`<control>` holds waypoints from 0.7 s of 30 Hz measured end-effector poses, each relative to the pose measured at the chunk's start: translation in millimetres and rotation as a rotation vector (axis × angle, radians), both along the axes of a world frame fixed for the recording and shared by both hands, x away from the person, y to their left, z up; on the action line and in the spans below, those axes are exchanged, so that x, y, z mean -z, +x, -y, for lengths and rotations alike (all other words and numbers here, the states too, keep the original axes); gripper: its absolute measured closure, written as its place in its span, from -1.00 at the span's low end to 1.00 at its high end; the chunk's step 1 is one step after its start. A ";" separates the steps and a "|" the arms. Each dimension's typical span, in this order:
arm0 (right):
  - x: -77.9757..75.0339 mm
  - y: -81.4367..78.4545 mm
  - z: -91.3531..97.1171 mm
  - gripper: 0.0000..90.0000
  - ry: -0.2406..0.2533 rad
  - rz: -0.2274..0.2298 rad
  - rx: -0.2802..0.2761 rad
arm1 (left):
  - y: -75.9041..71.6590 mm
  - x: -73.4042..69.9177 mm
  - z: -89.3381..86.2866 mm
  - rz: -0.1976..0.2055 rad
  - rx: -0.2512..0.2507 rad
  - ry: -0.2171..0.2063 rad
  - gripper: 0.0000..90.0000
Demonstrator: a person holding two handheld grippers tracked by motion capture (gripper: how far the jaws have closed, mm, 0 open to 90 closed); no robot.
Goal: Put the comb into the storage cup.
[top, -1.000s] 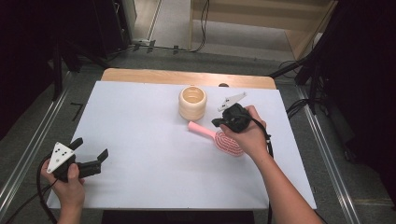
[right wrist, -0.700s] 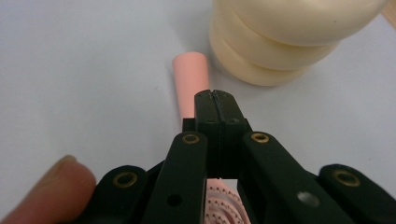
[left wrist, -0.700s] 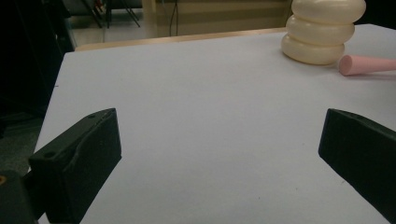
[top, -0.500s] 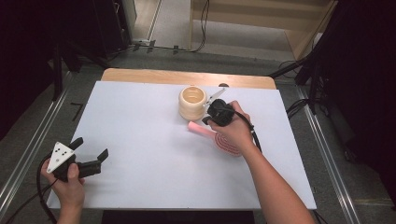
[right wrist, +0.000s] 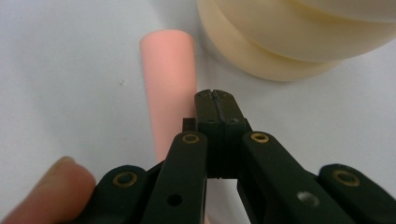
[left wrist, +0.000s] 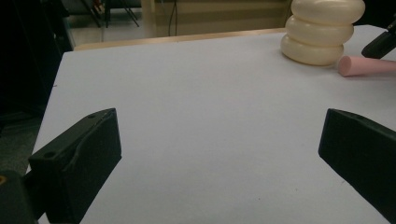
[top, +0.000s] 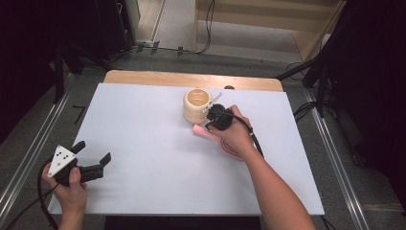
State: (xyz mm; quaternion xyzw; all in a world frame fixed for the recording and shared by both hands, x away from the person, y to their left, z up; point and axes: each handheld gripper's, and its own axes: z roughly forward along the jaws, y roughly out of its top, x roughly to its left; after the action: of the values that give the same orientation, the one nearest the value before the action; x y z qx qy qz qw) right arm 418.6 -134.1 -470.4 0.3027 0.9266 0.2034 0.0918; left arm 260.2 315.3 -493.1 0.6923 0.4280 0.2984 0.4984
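Cream ringed cup (top: 197,105) beside pink handle (top: 205,133)

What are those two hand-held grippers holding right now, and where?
Nothing. The right hand-held gripper is shut empty above the pink handle, beside the cream cup. The left hand-held gripper is open over bare table.

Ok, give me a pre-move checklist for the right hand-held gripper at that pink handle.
1. Right hand-held gripper jaws apart to take the pink handle: not ok, shut with nothing between.
2. Jaw tips over the handle: ok, at its right edge.
3. Handle lying flat, free end exposed: ok.
4. Cream ribbed cup out of the way: not ok, close beside the handle.
5. Left hand-held gripper out of the way: ok, open at the near left corner.
6. Handle's far end: cannot tell, under the hand.
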 end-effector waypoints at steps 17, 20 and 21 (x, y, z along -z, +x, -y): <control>0.0 -13.1 -12.8 0.96 0.026 -0.020 -0.096 | 0.5 0.1 -0.1 -0.003 0.000 -0.003 -1.00; -0.6 -19.9 -18.5 0.96 0.022 -0.024 -0.126 | 0.7 0.2 -0.1 -0.002 0.001 -0.004 -1.00; -0.6 -19.9 -18.5 0.96 0.022 -0.024 -0.126 | 0.8 0.1 -0.1 -0.002 0.001 -0.004 -1.00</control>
State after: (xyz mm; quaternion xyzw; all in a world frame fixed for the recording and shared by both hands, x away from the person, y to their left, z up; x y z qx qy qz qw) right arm 398.7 -115.6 -469.7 0.2474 0.9425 0.2153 0.0644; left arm 261.0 315.5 -493.3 0.6919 0.4289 0.2966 0.4993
